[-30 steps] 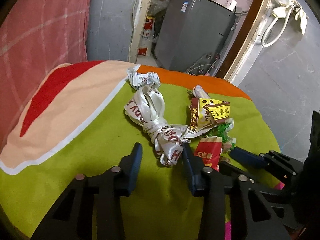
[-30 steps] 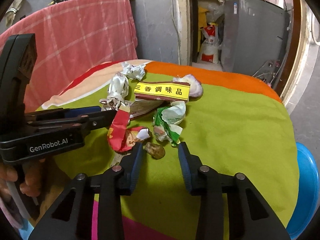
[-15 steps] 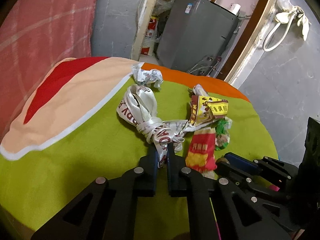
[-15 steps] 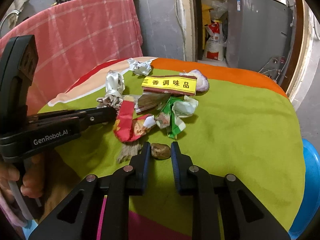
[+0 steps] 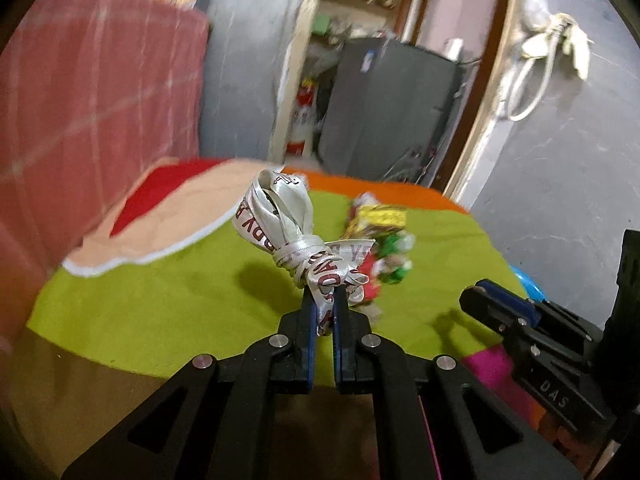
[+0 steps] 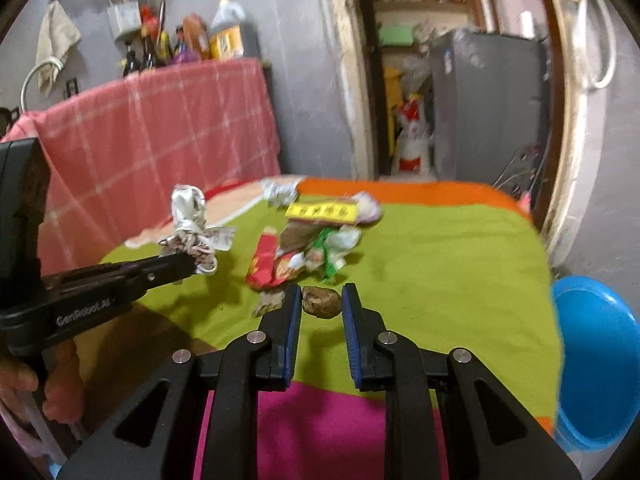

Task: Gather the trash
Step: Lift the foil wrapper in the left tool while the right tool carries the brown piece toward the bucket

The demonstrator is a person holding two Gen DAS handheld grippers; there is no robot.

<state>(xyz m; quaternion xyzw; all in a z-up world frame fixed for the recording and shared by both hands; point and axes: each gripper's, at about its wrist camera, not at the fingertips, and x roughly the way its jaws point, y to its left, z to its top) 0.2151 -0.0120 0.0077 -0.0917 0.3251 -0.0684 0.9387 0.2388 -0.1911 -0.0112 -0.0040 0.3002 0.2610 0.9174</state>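
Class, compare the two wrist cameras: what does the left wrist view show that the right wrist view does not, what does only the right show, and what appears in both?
Only the left wrist view shows the red lettering on the knotted white satin ribbon, seen close up, shut in the left gripper.

Only the right wrist view shows the small brown lump between the right gripper fingers, the bottles on the wall shelf, and the person's hand.

Both show the ribbon, the yellow-labelled packet, the lime-green tablecloth, the blue plastic basin and the grey appliance.
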